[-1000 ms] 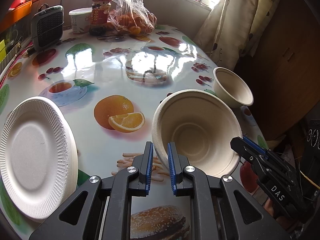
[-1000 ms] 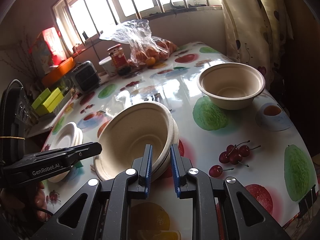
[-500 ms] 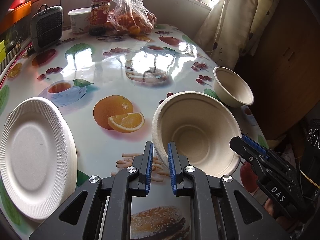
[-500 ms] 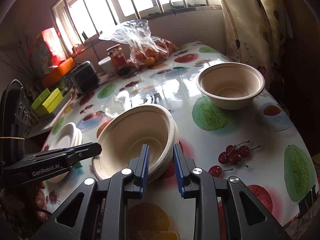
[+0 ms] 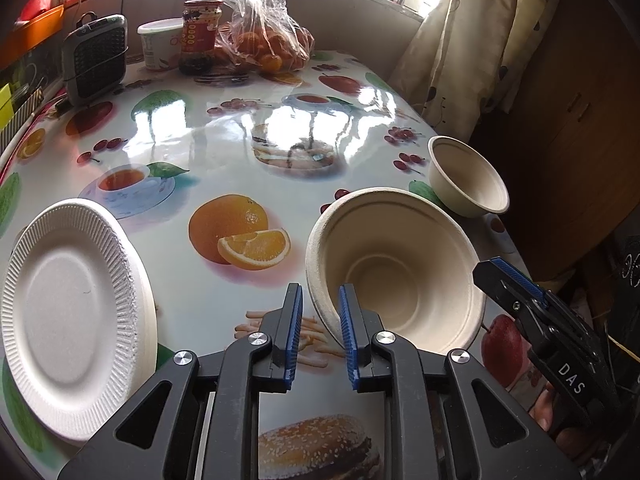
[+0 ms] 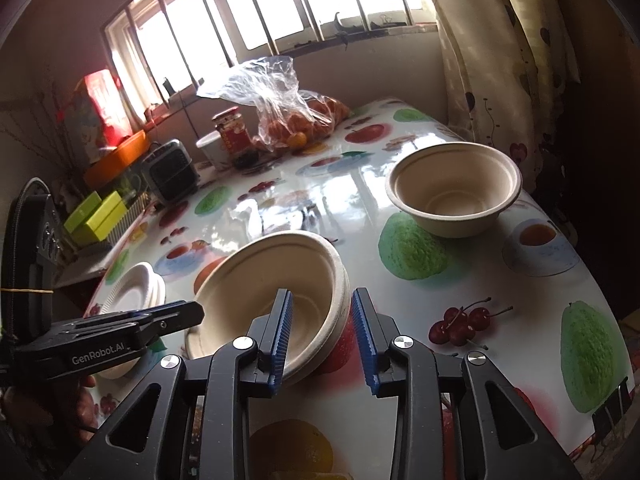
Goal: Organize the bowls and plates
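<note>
Left wrist view: the left tongs [image 5: 320, 334] stand spread, their blue pads on either side of the near rim of the stacked bowls [image 5: 394, 270] with a visible gap to the outer pad, so nothing is pinched. The stack rests on the fruit-print tabletop [image 5: 224, 152], tilted toward the camera. A single bowl [image 5: 468, 176] sits upright further back, near the tabletop's right edge, well apart from the stack. A pile of white paper plates [image 5: 68, 312] lies at the left edge of the tabletop. The right tongs [image 5: 506, 276] reach in from the right, close beside the stack's rim; whether they are spread cannot be told from here. At the far end stand a bag of oranges [image 5: 266, 36], a red-labelled jar [image 5: 201, 36], a white tub [image 5: 160, 44] and a small grey heater [image 5: 96, 58].

Right wrist view: the right tongs [image 6: 323, 336] are spread wide; the left pad lies over the stack's near rim and the right pad stands clear outside it. The stacked bowls [image 6: 272, 292] sit between both tools, the left tongs [image 6: 188, 314] coming in just beside the stack's left rim. The single bowl [image 6: 454, 188] stands beyond, to the right. The paper plates [image 6: 138, 286] lie behind the left tool.
</note>
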